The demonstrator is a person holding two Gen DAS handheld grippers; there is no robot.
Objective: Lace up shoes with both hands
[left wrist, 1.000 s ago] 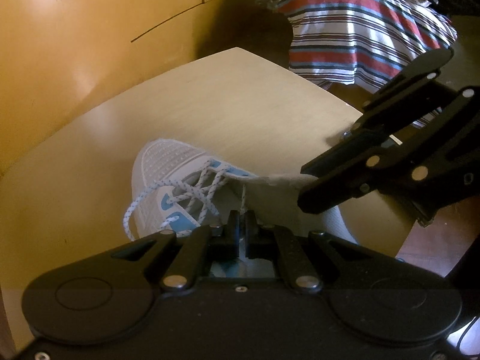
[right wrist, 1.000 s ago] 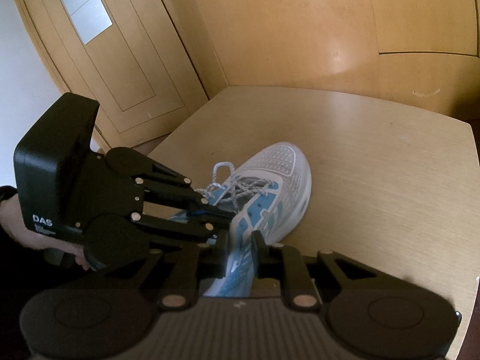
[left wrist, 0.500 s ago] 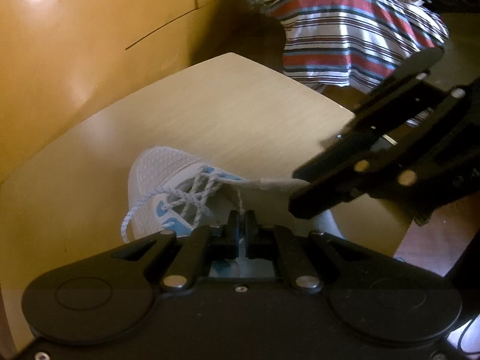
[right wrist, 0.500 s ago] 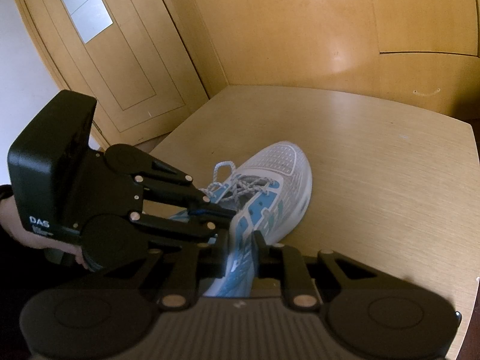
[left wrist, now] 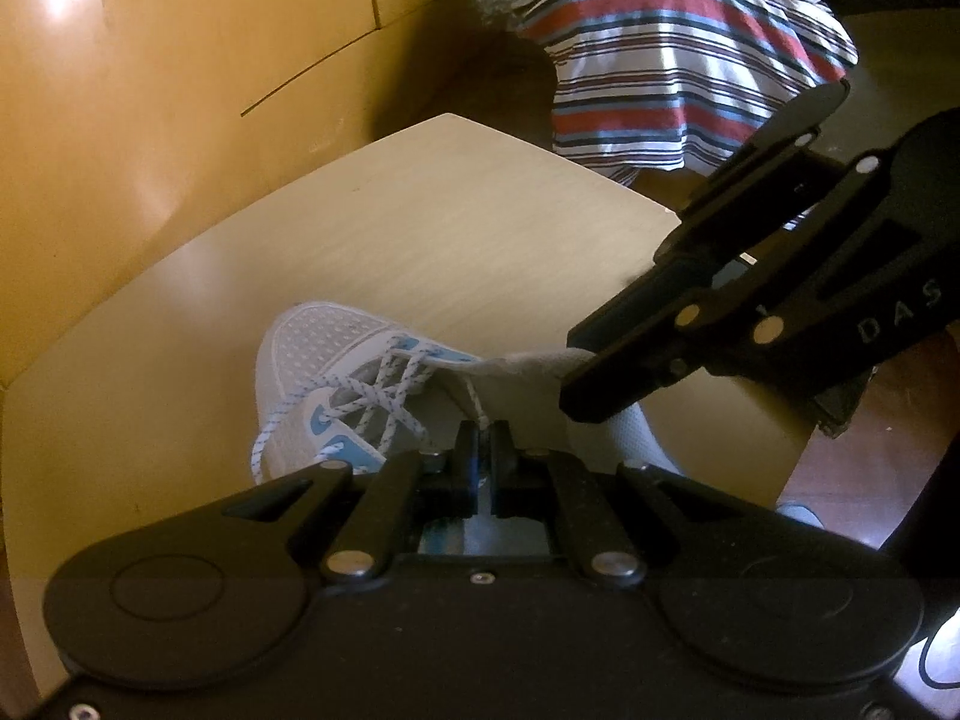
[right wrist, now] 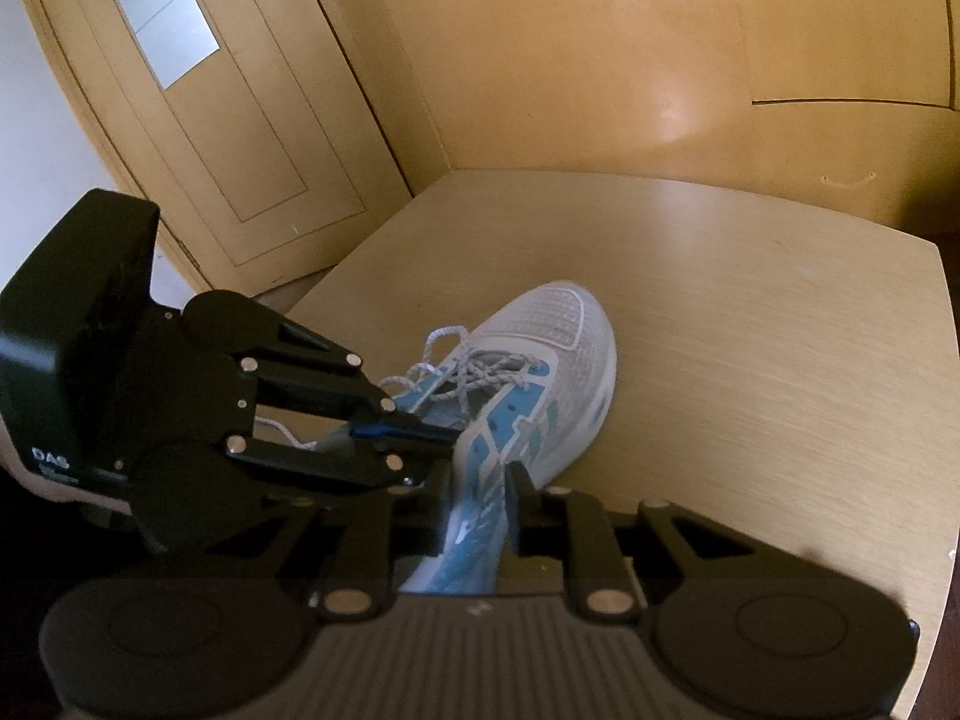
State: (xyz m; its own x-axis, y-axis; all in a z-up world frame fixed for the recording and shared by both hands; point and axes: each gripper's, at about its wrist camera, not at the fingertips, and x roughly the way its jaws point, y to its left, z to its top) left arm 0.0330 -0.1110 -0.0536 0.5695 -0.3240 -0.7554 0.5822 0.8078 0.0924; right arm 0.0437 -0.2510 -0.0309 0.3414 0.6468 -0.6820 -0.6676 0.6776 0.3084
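Left wrist view, bottom centre: my left gripper [left wrist: 480,468] has its fingers pressed together on a strand of the white, blue-flecked lace [left wrist: 474,405], which rises from between the pads toward the eyelets. Lower right of the same frame: my right gripper [left wrist: 579,387] reaches in from the right, its tips at the grey collar of the shoe [left wrist: 336,372].

Right wrist view, bottom centre: my right fingers [right wrist: 519,501] stand narrowly apart with the shoe's blue-and-white side wall between them; whether the pads press on it I cannot tell. Left of centre: my left gripper [right wrist: 447,433] points in toward the shoe's tongue.

Middle of both frames: the shoe, white mesh with blue panels, lies on a pale wooden table [right wrist: 780,312], toe pointing away from me, with a loose lace loop hanging off its left side.

Beyond, upper left of the right wrist view: a panelled door [right wrist: 228,120]. Upper right of the left wrist view: striped cloth [left wrist: 672,78].
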